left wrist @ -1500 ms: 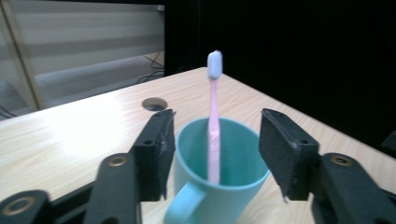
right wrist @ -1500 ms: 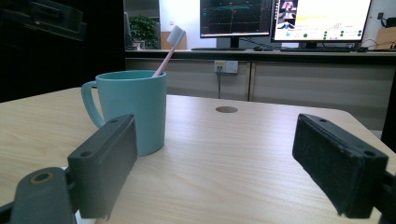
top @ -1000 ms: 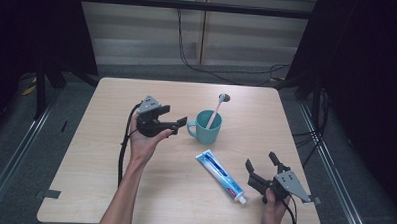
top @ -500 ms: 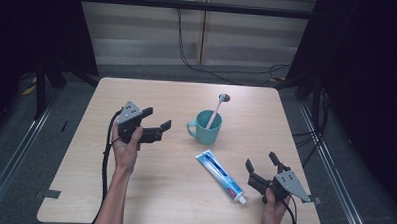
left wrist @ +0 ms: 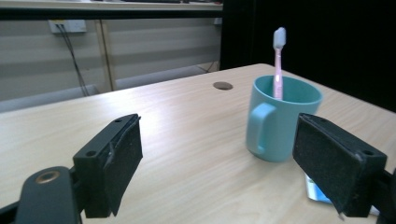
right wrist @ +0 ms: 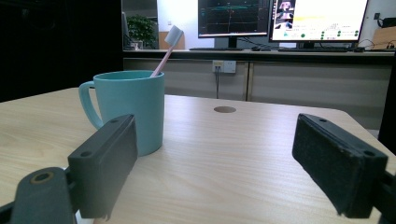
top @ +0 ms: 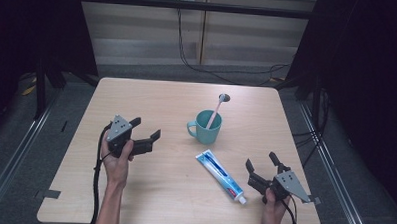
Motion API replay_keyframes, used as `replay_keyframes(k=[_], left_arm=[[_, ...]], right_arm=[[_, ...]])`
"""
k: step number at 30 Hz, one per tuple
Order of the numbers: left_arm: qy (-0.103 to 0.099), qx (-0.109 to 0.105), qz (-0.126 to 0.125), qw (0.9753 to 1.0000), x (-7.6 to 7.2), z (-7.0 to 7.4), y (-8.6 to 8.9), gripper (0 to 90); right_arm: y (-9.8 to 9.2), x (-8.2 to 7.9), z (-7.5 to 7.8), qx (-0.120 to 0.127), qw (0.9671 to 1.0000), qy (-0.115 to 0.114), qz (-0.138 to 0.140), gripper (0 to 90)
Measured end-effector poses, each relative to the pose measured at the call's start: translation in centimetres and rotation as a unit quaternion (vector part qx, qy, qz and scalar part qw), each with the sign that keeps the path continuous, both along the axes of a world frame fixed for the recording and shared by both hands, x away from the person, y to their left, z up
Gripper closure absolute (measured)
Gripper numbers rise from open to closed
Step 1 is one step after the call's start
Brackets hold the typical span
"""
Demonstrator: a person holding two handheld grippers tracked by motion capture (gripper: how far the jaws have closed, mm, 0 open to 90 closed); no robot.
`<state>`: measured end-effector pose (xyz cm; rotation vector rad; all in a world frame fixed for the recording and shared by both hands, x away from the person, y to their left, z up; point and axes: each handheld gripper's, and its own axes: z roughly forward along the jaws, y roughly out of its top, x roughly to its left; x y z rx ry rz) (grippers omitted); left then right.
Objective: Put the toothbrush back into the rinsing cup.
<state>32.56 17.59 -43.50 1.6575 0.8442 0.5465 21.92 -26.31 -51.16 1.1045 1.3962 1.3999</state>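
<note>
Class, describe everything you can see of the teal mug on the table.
The mug is plain teal, matte, plastic-looking, with one loop handle that points toward the left tool's side. It stands upright on the wooden table, right of centre. A pink toothbrush leans inside, head up. The toothpaste tube lies nearby, apart from it. Neither tool touches it.

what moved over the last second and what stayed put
The left gripper drew back from beside the mug toward the table's left side and nearer the person, open and empty throughout. Nothing was grasped or released. The right gripper, toothpaste tube, mug and toothbrush stayed put.
</note>
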Motion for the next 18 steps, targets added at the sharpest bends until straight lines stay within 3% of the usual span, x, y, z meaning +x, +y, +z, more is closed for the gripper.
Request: replay_keyframes(k=[2,7,9,13,16,18], left_arm=[[-0.003,0.005,0.006,1.0,-0.6,-0.5,0.4,15.7],[0.0,-0.023,0.026,0.9994,-1.7,-1.9,1.7,15.7],[-0.008,-0.015,0.021,0.9996,-2.1,-2.4,1.9,15.7],[-0.025,-0.017,0.041,0.9987,-3.3,-3.5,2.2,15.7],[-0.018,-0.024,0.051,0.9983,-3.6,-4.3,2.3,15.3],[-0.027,0.001,0.065,0.9975,-3.9,-4.6,2.1,15.6]], right_arm=[[0.0,0.0,0.0,0.0,1.0,0.0,0.0,13.6],[0.0,0.0,0.0,0.0,1.0,0.001,0.0,13.6],[0.0,0.0,0.0,0.0,1.0,0.001,0.0,13.6],[0.0,0.0,0.0,-0.001,1.0,0.001,0.0,13.7],[0.0,0.0,0.0,-0.001,1.0,0.002,-0.001,13.8],[0.0,0.0,0.0,0.0,1.0,0.002,-0.001,13.8]])
